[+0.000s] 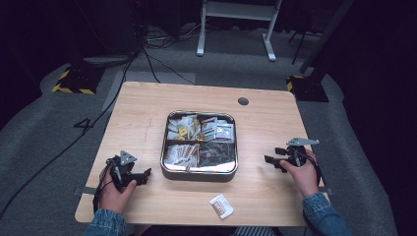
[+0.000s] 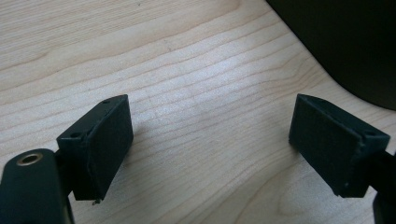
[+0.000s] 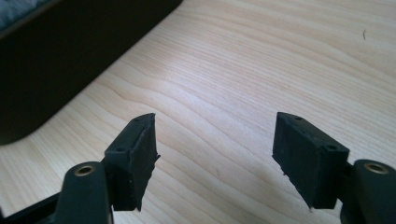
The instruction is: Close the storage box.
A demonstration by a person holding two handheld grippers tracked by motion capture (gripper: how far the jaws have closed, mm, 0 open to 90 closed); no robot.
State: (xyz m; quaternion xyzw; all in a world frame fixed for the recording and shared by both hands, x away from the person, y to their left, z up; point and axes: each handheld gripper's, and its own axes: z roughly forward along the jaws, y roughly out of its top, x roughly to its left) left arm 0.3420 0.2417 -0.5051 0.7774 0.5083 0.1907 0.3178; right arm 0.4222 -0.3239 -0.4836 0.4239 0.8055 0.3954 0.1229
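Square metal tin tray (image 1: 199, 173) with rounded corners, split into four compartments stuffed with small paper and foil sachets, sits at the centre of the pale wooden table (image 1: 147, 105). Left gripper (image 1: 145, 175) rests at the tray's 8 o'clock, just beside its corner, jaws wide apart with nothing but bare wood between them; the tray's dark wall (image 2: 345, 42) shows at 1 o'clock in the left gripper view. Right gripper (image 1: 269, 161) lies at the tray's 3 o'clock, near its side, jaws spread wide and empty. One loose white sachet with brown print (image 1: 222, 205) lies at the tray's 5 o'clock, near the table's front edge.
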